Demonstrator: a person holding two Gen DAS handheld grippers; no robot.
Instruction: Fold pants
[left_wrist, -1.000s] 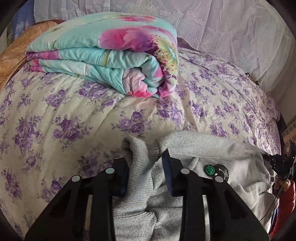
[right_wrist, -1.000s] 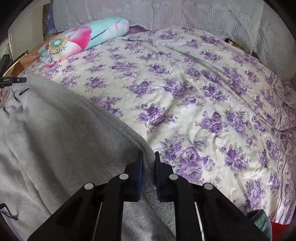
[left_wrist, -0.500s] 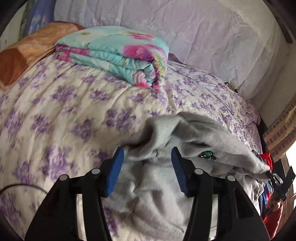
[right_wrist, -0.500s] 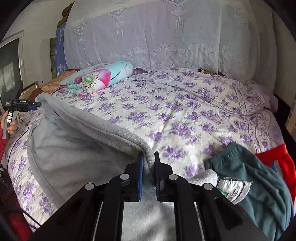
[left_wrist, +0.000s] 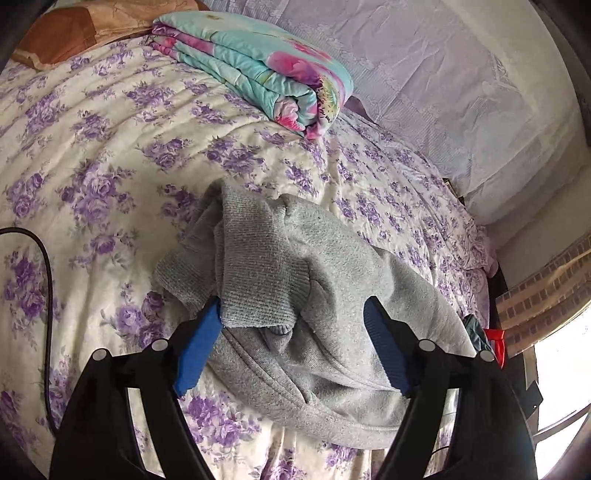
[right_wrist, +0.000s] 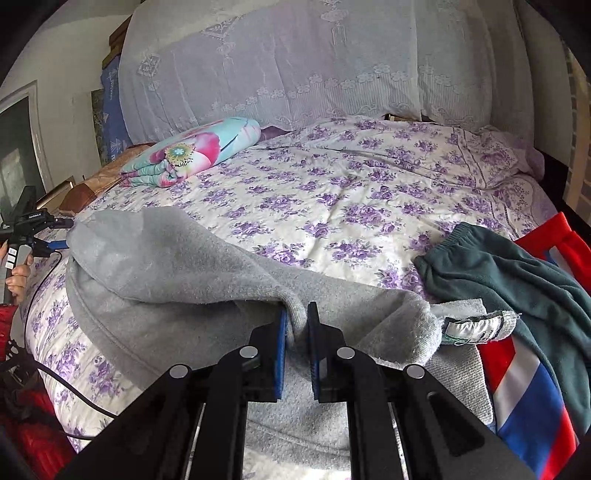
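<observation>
Grey pants (right_wrist: 177, 280) lie doubled on the floral bedspread (right_wrist: 369, 206), long axis running left to right across its near edge. Right gripper (right_wrist: 296, 332) is clamped on the fold. Left gripper (left_wrist: 291, 332) is opening, cuff loose between its jaws. Advice: release fully, then flatten the layers.

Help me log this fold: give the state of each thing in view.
grey pants: doubled over on the bed, one edge pinched.
left gripper: jaws opening, cuff loose between them.
right gripper: shut on grey fabric.
floral quilt: folded.
green garment: crumpled, unfolded.
</observation>
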